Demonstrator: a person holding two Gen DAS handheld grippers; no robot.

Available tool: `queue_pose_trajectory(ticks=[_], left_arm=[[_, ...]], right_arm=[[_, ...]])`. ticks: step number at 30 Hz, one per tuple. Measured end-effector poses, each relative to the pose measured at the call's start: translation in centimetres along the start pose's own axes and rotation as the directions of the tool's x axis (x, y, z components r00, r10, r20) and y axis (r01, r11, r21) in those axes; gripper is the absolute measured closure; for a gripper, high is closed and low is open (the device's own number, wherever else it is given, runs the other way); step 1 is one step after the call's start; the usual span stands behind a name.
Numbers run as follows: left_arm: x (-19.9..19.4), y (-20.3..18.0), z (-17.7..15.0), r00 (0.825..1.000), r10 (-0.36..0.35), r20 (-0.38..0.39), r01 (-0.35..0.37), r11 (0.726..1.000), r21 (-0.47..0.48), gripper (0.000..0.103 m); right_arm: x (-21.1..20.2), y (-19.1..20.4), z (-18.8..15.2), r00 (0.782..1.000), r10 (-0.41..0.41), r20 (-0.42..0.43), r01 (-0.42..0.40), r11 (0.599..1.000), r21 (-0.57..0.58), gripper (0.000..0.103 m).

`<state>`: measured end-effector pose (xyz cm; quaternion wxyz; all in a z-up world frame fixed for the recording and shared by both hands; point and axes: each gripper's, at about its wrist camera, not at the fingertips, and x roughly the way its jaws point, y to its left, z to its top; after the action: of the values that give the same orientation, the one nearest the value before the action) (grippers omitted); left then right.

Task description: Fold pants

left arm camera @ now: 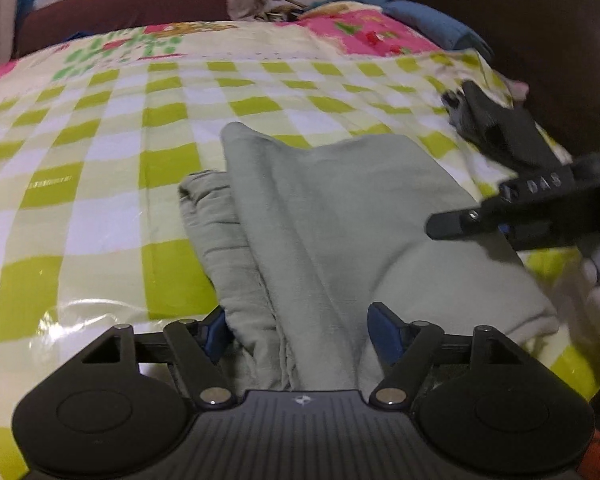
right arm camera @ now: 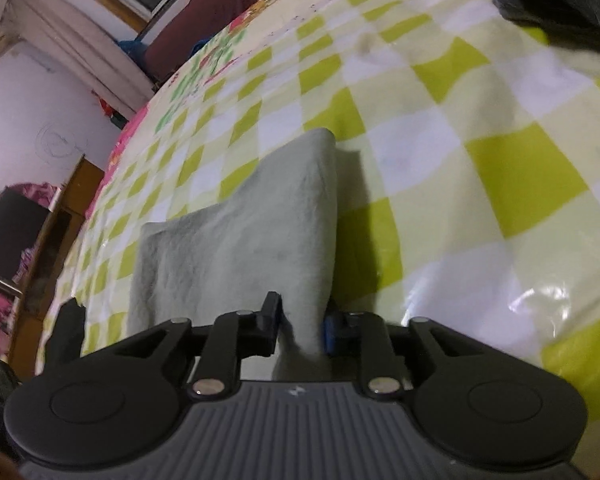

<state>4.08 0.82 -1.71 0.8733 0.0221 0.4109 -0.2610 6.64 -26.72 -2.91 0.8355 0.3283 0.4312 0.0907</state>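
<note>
On the checked bedspread (left arm camera: 100, 128), grey-green pants (left arm camera: 320, 208) folded, both hand-held grippers (left arm camera: 300, 332) (right arm camera: 302, 330) pinching its cloth.

from the left wrist we look low and level along the fingers across the bed (left arm camera: 112, 152), very near the folded pants (left arm camera: 340, 216), facing the far headboard end. from the right wrist we sit just as close over the pants (right arm camera: 236, 240), but rolled, so the bed (right arm camera: 480, 160) tilts and a wall rises at left. both views share the pants and the checked cover around them
</note>
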Motion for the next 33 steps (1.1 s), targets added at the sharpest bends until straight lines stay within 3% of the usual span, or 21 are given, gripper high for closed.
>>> queue_pose_trajectory(ticks=[6, 12, 20, 23, 33], left_arm=[[-0.2, -0.1, -0.5, 0.999, 0.042, 0.030, -0.042, 0.999, 0.005, 0.014], [-0.5, 0.2, -0.5, 0.995, 0.088, 0.038, -0.088, 0.996, -0.011, 0.009], [-2.0, 0.4, -0.6, 0.975, 0.210, 0.072, -0.208, 0.977, -0.035, 0.004], [-2.7, 0.4, -0.7, 0.965, 0.244, 0.096, -0.241, 0.970, -0.040, 0.004], [-3.5, 0.9, -0.7, 0.935, 0.338, 0.109, -0.332, 0.941, -0.070, 0.001]], right_arm=[[-0.5, -0.3, -1.1, 0.999, -0.019, 0.040, 0.019, 1.000, -0.019, 0.075], [-2.5, -0.1, -1.9, 0.993, -0.100, 0.065, 0.103, 0.994, -0.040, 0.075], [-5.0, 3.2, -3.0, 0.959, -0.224, 0.174, 0.253, 0.953, -0.167, 0.073], [-5.3, 5.0, -3.6, 0.956, -0.215, 0.201, 0.258, 0.940, -0.224, 0.073], [-3.8, 7.1, -5.9, 0.970, -0.200, 0.137, 0.234, 0.921, -0.311, 0.073]])
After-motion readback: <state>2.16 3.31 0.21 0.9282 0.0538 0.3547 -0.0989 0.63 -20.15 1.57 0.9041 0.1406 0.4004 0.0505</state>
